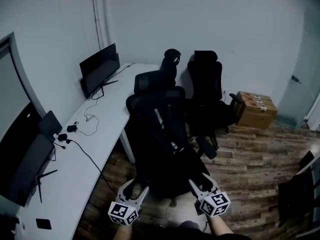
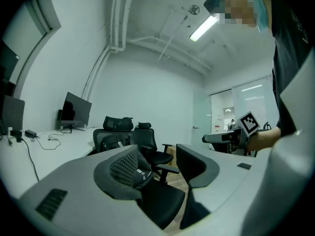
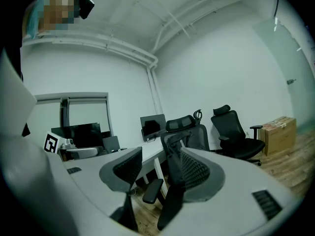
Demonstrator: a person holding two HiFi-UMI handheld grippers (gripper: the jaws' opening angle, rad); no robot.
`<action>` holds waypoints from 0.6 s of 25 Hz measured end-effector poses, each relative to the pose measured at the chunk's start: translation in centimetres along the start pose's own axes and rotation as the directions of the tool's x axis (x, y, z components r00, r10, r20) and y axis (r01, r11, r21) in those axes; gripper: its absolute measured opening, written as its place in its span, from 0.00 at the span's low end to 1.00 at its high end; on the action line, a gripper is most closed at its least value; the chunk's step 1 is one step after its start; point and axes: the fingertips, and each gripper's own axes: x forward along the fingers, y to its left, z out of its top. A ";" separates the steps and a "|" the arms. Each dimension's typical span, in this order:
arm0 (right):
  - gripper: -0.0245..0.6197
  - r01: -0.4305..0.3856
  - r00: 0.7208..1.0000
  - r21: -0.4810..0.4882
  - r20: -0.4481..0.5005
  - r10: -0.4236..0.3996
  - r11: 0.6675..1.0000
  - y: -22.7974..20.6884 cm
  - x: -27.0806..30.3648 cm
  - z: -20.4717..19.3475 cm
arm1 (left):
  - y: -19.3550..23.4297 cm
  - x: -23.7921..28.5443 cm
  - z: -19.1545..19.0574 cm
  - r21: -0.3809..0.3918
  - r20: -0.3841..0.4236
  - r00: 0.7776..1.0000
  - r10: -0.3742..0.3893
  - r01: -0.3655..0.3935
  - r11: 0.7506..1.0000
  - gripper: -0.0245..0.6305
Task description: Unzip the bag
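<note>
A black bag [image 1: 162,139] with a pale strip down its front rests on the seat of the nearest office chair [image 1: 150,101], dark and hard to make out. My left gripper [image 1: 136,188] is held low in front of that chair, open, with nothing between its pads. My right gripper [image 1: 200,181] is level with it to the right, also open and empty. In the left gripper view the left gripper [image 2: 160,165] points towards the chairs. In the right gripper view the right gripper [image 3: 160,167] looks at the chair from its other side. Neither gripper touches the bag.
A long white desk [image 1: 95,149] runs along the left with monitors [image 1: 100,69] and cables. Two more black office chairs [image 1: 207,91] stand behind the near one. Cardboard boxes [image 1: 256,109] sit on the wood floor at the back right. Another dark chair [image 1: 295,196] is at the right edge.
</note>
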 end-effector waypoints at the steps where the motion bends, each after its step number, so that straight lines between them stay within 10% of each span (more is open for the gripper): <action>1: 0.38 0.005 1.000 0.002 -0.004 -0.005 1.000 0.2 0.5 -0.2 | 0.6 0.1 -0.1 -0.005 -0.005 1.000 -0.001 0.001 1.000 0.41; 15: 0.38 -0.068 0.996 -0.025 -0.056 0.066 0.997 -3.9 9.4 1.5 | 6.6 5.8 -0.8 -0.070 -0.036 0.993 0.108 -0.111 0.991 0.45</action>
